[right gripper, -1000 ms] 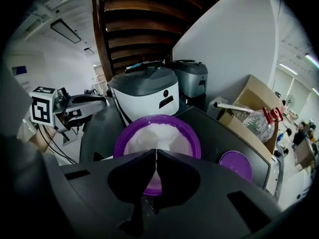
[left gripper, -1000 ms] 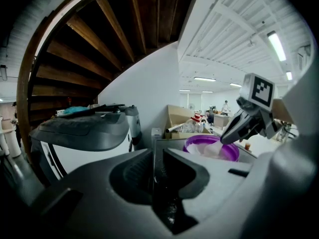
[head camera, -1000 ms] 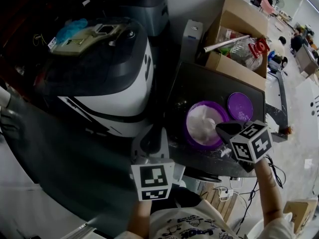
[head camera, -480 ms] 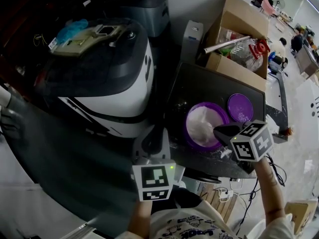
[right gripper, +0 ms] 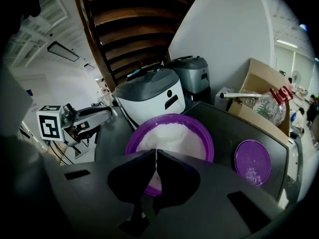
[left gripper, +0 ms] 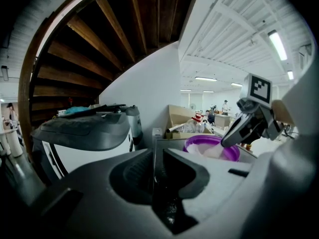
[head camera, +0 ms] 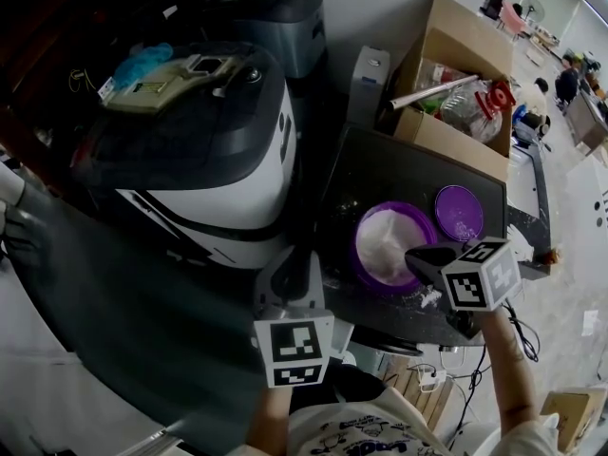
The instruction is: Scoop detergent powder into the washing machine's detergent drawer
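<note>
A purple bowl [head camera: 366, 259] of white detergent powder [head camera: 385, 236] stands on a black table [head camera: 418, 169] right of the white and grey washing machine [head camera: 209, 160]. My right gripper [head camera: 425, 256] reaches over the bowl's near rim, shut on a thin white scoop handle [right gripper: 156, 159]; its tip is down at the powder [right gripper: 172, 136]. From the left gripper view, the right gripper [left gripper: 228, 139] dips into the bowl [left gripper: 199, 143]. My left gripper [head camera: 290, 275] hovers between machine and table, shut on nothing [left gripper: 154, 156]. No detergent drawer shows.
The bowl's purple lid [head camera: 459, 212] lies flat on the table behind the bowl, dusted with powder. An open cardboard box [head camera: 456, 74] of bottles sits at the table's far edge. A second grey appliance [head camera: 271, 12] stands behind the washing machine. Spilled powder [head camera: 429, 297] marks the table's front.
My right gripper has drawn slightly back toward the bowl's near rim. The left gripper has barely moved.
</note>
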The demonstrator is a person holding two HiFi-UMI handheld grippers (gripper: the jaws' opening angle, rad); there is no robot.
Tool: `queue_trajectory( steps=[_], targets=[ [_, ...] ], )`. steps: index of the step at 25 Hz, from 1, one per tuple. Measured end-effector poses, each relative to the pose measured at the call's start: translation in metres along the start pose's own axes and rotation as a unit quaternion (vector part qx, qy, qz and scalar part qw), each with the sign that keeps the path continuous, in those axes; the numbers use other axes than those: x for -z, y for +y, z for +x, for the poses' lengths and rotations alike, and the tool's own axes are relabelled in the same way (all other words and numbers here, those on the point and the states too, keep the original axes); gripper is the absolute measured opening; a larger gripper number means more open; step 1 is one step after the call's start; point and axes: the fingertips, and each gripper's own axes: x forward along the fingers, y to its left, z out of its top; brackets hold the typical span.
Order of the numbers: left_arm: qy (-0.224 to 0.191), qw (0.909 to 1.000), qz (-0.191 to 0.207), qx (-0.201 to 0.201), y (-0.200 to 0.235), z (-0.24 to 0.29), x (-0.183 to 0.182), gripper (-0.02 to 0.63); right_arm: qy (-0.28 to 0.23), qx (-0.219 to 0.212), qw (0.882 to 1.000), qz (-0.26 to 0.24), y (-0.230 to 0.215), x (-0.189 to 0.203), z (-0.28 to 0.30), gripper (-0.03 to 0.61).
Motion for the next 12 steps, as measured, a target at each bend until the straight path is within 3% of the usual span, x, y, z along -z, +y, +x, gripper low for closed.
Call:
queue_trajectory(
  steps=[12],
  targets=[
    [-0.008, 0.9998, -0.007, -0.017, 0.005, -0.010, -0.003, 0.066, -0.075, 0.013, 0.994, 0.082, -0.011, -0.008, -0.012, 0.021]
  ],
)
